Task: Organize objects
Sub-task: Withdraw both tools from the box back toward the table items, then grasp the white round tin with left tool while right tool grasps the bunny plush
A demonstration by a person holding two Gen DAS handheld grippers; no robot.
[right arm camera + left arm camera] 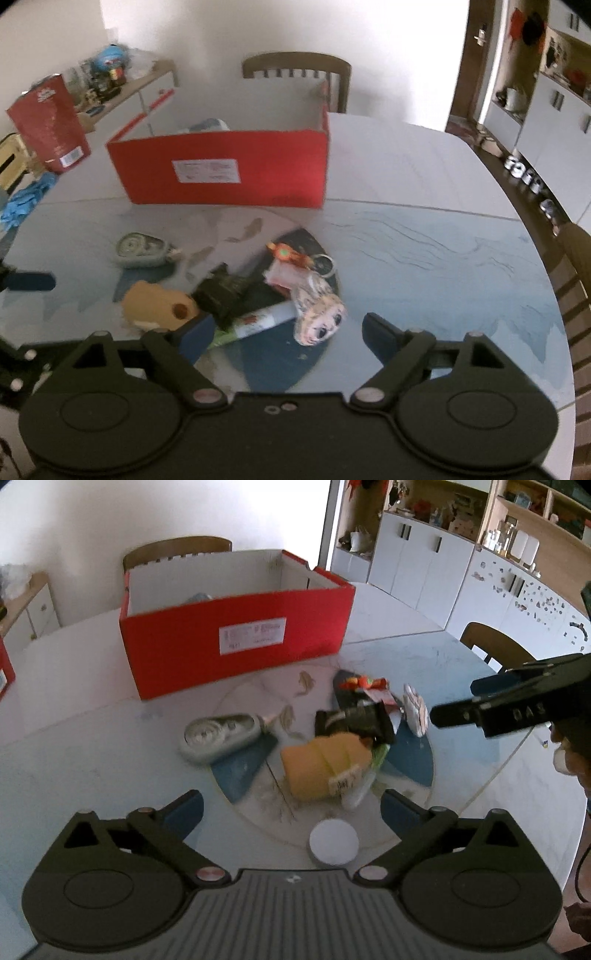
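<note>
Marbled and pale, the round table [74, 738] carries a loose heap of small things with a red box [236, 642] standing beyond them. Both grippers hang over the near edge, each spread wide with nothing between its fingers. The left gripper [291, 808] sits just short of a white round lid [334, 843], and straight ahead of it lies a yellow plush piece [321, 768], its long axis running left to right across the fingers' line. The right gripper [284, 332] has a plush face keyring [319, 314] nearly between its fingers, with a white tube [258, 319] lying aslant just to its left. A grey tape dispenser [218, 738] rests apart, to the left of the heap. My guess: each hand takes what lies nearest, then carries it forward to the box, which already holds 1 pale item.
</note>
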